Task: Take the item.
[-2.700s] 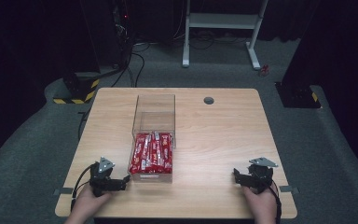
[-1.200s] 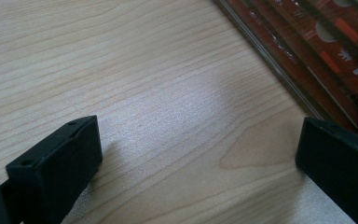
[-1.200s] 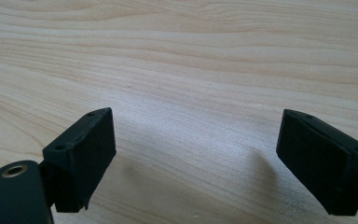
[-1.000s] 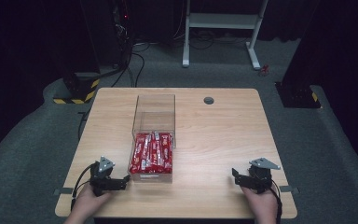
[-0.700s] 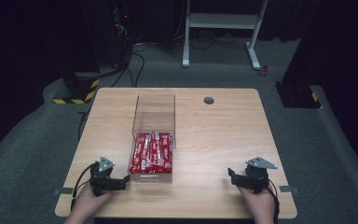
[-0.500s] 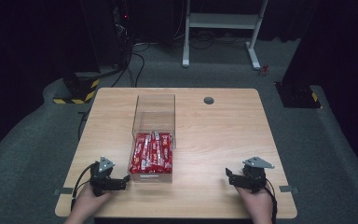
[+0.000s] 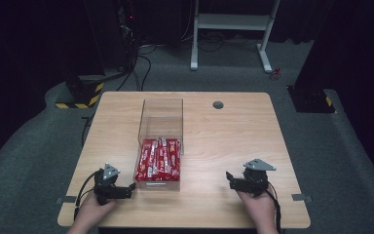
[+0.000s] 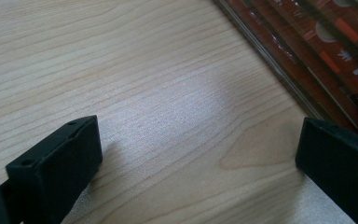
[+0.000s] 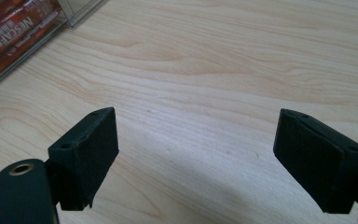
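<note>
Red white-lettered packets (image 7: 158, 159) in a clear box (image 7: 160, 120), pale wood-grain table (image 7: 233, 131), black claws.

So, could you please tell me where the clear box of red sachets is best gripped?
Probably by a long side wall of the clear box, near its bare far half, coming from above with one jaw inside and one outside. The top looks open, and the red sachets crowd the near half, leaving little room there.

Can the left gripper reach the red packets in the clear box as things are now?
Probably yes. The left gripper is open beside the clear box, and the red packets lie at its near end. The top looks open, so it likely must go in from above, over the wall.
</note>
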`<state>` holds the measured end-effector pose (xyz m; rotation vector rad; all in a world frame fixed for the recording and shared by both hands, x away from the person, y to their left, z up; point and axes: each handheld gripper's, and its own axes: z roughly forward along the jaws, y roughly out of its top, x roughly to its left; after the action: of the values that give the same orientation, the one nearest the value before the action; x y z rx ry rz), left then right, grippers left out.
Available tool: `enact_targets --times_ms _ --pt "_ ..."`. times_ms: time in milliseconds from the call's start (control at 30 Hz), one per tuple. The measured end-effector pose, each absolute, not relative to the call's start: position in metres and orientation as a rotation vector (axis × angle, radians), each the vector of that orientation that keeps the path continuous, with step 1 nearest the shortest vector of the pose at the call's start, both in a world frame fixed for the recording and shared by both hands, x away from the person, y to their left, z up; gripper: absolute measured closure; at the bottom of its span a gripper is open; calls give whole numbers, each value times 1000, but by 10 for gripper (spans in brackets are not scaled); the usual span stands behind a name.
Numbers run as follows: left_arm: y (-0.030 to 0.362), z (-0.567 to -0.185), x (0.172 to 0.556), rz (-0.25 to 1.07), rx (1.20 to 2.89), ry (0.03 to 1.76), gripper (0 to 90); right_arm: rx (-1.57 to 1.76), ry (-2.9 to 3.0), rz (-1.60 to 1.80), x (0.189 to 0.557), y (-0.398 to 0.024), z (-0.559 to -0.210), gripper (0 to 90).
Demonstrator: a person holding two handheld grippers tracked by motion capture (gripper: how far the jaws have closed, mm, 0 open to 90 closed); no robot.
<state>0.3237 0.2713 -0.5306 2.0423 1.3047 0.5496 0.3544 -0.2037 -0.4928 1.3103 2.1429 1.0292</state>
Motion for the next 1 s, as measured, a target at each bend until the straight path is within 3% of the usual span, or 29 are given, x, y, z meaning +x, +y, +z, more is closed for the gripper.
enact_targets --times_ms 1000 --pt "271 -531 324 542 2038 1308 6 1188 2190 1157 365 -142 -470 185"
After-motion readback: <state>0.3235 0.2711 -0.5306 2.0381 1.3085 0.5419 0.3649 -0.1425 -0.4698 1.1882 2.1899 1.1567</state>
